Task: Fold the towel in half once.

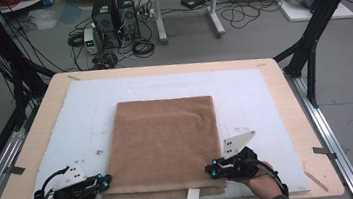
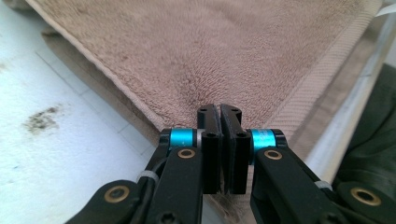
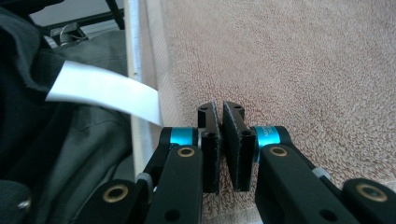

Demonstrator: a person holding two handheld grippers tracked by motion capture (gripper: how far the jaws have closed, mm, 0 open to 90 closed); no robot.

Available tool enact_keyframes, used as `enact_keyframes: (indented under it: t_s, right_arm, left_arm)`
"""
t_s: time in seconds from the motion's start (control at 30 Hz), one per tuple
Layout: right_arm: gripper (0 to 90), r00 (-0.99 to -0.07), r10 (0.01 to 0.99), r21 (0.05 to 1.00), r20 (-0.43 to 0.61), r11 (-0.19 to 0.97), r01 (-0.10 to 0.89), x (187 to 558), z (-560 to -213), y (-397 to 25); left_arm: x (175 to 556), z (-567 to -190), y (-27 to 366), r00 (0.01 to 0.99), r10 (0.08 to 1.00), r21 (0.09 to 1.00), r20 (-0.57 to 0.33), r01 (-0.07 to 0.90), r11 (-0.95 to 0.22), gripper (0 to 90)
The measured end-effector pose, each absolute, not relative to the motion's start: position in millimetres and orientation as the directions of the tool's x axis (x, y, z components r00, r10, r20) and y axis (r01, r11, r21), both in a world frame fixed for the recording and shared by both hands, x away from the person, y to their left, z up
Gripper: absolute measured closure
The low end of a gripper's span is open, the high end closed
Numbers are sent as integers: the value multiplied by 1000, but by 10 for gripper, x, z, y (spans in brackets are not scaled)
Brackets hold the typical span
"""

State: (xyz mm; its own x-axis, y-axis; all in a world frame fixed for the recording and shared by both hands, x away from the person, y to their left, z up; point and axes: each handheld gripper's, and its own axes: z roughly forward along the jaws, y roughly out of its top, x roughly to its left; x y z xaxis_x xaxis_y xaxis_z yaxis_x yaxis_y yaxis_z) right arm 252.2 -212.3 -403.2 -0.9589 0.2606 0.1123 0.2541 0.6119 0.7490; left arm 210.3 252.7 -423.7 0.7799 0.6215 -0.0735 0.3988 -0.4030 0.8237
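The folded brown terry-cloth towel (image 1: pixel 164 143) lies flat at the centre of the white foam-covered surface (image 1: pixel 254 95). Left gripper (image 1: pixel 104 181) and right gripper (image 1: pixel 211 168) each have fingers pinching a near corner. Judged soft, light and limp; the hemmed corners are the soundest hold.

You have a light wooden table (image 1: pixel 29 146) filling the middle and lower frame. A white foam sheet (image 1: pixel 254 95) covers most of its top. At the sheet's centre lies a folded brown towel (image 1: pixel 163 136), its white tag (image 1: pixel 193 197) overhanging the bottom edge.
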Motion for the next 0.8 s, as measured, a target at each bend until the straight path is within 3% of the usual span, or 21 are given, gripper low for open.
enact_keyframes:
  t_s: [0.27, 0.4, 0.53, 0.8]
  right_arm:
    - [835, -961, 226, 717, 158, 643, 269, 2433, -4179, -2099]
    - [764, -948, 254, 722, 193, 618, 312, 2496, -4269, -2143]
    - [639, -931, 308, 745, 195, 571, 345, 2579, -4226, -2186]
    - [532, -912, 375, 773, 166, 525, 356, 2775, -4159, -2217]
  left_arm:
    - [2002, -4306, 2569, 786, 612, 809, -89, 415, -416, 833]
    - [2049, -4305, 2543, 785, 612, 814, -96, 416, -405, 749]
    - [2129, -4281, 2528, 778, 620, 823, -104, 417, -386, 685]
    - [2350, -4246, 2430, 770, 629, 831, -112, 419, -365, 591]
